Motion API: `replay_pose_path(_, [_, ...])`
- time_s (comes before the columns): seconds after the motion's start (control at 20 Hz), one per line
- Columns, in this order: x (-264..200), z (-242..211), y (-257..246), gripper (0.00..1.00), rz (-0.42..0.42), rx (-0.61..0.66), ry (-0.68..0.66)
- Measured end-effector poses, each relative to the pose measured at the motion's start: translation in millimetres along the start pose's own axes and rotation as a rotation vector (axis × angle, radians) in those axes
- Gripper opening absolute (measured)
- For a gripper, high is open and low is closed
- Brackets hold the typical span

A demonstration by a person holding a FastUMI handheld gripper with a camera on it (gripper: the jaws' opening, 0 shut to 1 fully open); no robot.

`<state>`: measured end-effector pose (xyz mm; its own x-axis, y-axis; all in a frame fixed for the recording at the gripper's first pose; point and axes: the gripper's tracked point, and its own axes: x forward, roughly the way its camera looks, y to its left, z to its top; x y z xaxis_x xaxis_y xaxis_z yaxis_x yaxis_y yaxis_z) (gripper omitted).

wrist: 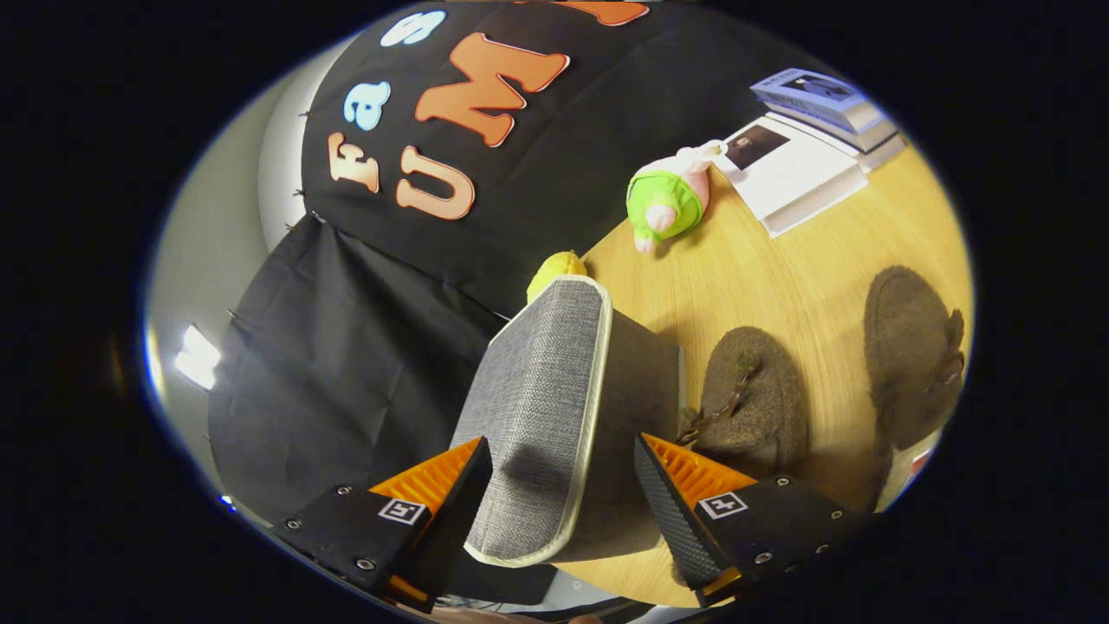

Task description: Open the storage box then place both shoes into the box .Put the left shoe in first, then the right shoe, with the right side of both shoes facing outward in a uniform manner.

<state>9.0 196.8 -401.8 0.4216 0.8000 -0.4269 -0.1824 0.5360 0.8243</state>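
Black cloth walls the booth behind a wooden tabletop (780, 286); the view is tilted, so the tabletop runs off at an angle; the hand-held gripper (563, 468) has its fingers apart, one on each side of the grey fabric lid (541, 390) of the storage box (637, 390); whether either finger touches the lid cannot be told, and no clamping is evident; the lid stands raised, its pale piped edge toward the dark box body, so the box appears to be partly open; two brown fuzzy shoes (754, 399) (910, 355) lie on the tabletop just beyond the right finger, one touching or nearly touching the box, the other a little apart from it; a green and pink plush toy (667, 199), a yellow object (554, 269) and a stack of books (823, 104) lie farther off; probable faults: the soft lid may slip free and fall shut; the light box may slide against the nearer shoe; confusing left and right shoes would spoil the order.
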Motion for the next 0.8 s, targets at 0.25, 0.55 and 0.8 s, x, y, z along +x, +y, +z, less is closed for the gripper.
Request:
replay_pose_path(0.25, [11.5, 0.9, 10.9, 0.96, 0.084, 0.092, 0.004])
replay_pose_path(0.55, [22.5, -1.2, 13.1, 0.89, 0.101, 0.143, -0.004])
replay_pose_path(0.8, [16.9, 7.5, 16.3, 0.6, 0.105, 0.169, -0.038])
